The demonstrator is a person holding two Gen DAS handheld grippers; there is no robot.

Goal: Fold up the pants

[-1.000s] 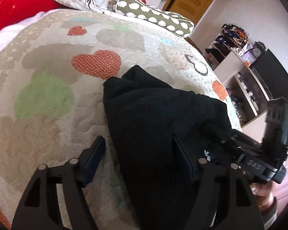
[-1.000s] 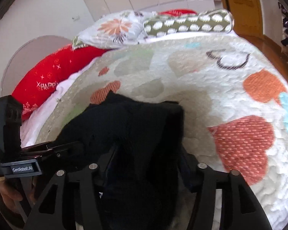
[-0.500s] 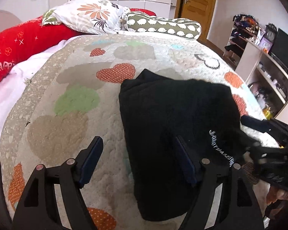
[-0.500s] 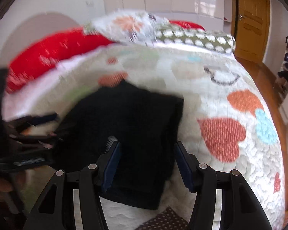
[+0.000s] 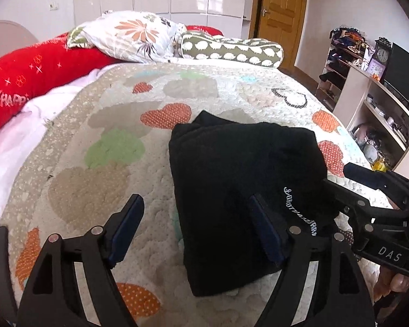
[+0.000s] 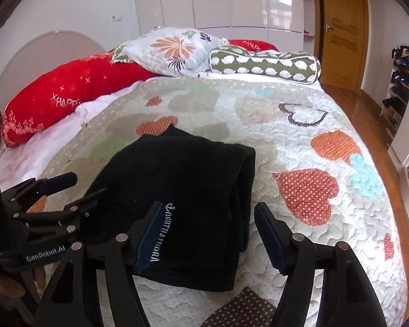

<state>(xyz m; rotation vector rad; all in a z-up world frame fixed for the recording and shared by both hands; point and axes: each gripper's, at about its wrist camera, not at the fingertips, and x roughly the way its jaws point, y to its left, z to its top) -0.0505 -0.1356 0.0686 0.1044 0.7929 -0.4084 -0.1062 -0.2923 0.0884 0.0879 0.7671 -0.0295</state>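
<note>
Black pants (image 5: 245, 169) lie folded into a thick rectangle on the heart-patterned quilt (image 5: 101, 163), white lettering near their near edge. My left gripper (image 5: 196, 226) hovers open over the pants' left edge, one finger above the quilt and the other above the fabric. In the right wrist view the pants (image 6: 182, 179) lie ahead. My right gripper (image 6: 208, 238) is over their right near corner, its jaws opening; the pads do not press the fabric. Each gripper also shows in the other's view, the right gripper (image 5: 381, 204) and the left gripper (image 6: 49, 199), both open.
A red pillow (image 6: 54, 100), a floral pillow (image 6: 177, 49) and a green spotted bolster (image 6: 264, 65) line the far end of the bed. Shelves and a dark screen (image 5: 381, 81) stand to the right, past a strip of wooden floor (image 6: 368, 114). A brown dotted patch (image 6: 242, 308) marks the quilt's near edge.
Both grippers have drawn back and risen from the pants. The right gripper, which had fabric between its fingers, has let go and widened. The pants lie flat and folded.
</note>
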